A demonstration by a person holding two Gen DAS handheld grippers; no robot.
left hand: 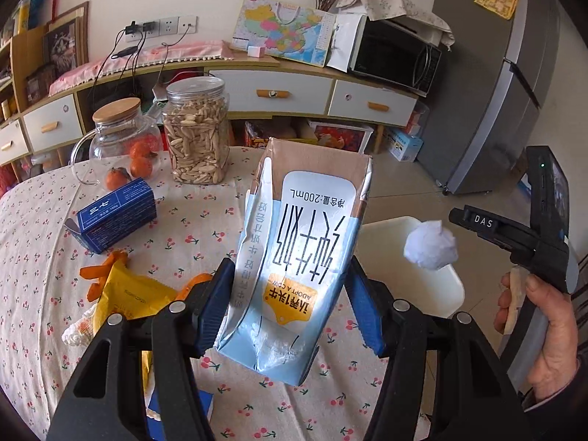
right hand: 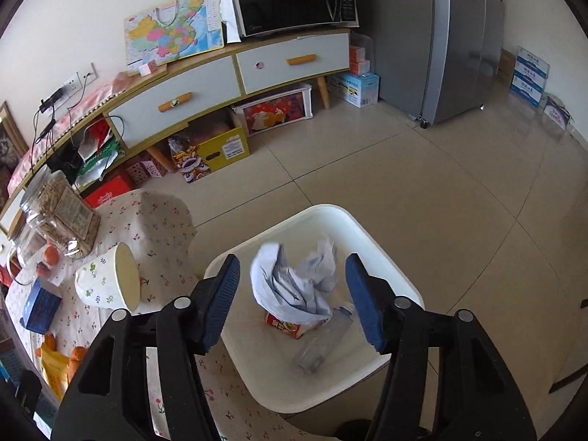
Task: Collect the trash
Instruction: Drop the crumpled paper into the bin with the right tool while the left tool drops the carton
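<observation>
Left gripper point(left hand: 290, 316) clamped on the milk carton point(left hand: 294, 257), held above the table point(left hand: 36, 257), near the bin point(left hand: 415, 294). Carton's light, already dented — soft card, so grip mid-body, w/o crushing it. Right gripper point(right hand: 292, 301) pads apart, tilted down over the bin; paper wad point(right hand: 294, 279) loose between the jaws, mid-air, above trash already in there.
</observation>
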